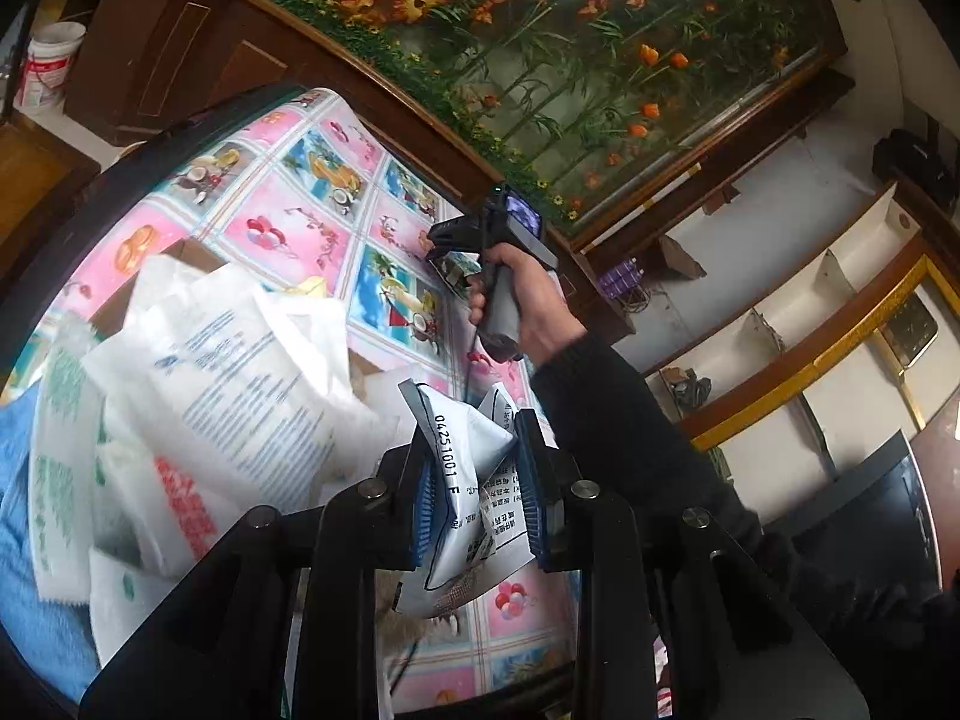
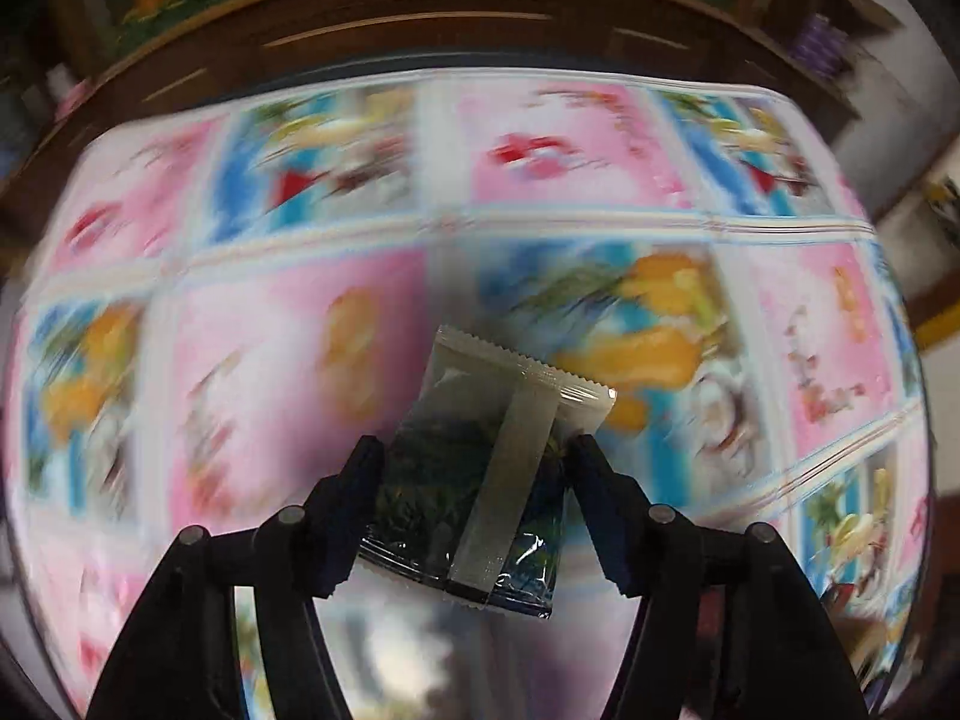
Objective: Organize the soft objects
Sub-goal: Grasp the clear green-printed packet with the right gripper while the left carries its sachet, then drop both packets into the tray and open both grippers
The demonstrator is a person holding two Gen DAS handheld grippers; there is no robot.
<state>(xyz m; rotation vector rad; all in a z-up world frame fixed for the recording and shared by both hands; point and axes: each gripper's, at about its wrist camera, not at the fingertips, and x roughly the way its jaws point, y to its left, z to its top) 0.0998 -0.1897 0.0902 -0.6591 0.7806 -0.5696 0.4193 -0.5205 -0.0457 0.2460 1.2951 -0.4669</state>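
- Plainly, the right gripper (image 2: 474, 498) has its jaws round a small dark sachet (image 2: 480, 468) above the flowered tablecloth (image 2: 252, 420), but the right pad barely touches, so the slick, crinkly foil could slip out.
- The left gripper (image 1: 474, 498) pinches a crumpled white printed packet (image 1: 468, 480) beside the heap of white bags (image 1: 210, 372); a loose pinch may drop it.

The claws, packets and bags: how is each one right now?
left claw: shut on the white packet
white packet: crumpled, lifted
right claw: shut on the dark packet
dark packet: sealed, held above the tablecloth
white bags: heaped loosely
tablecloth: spread flat
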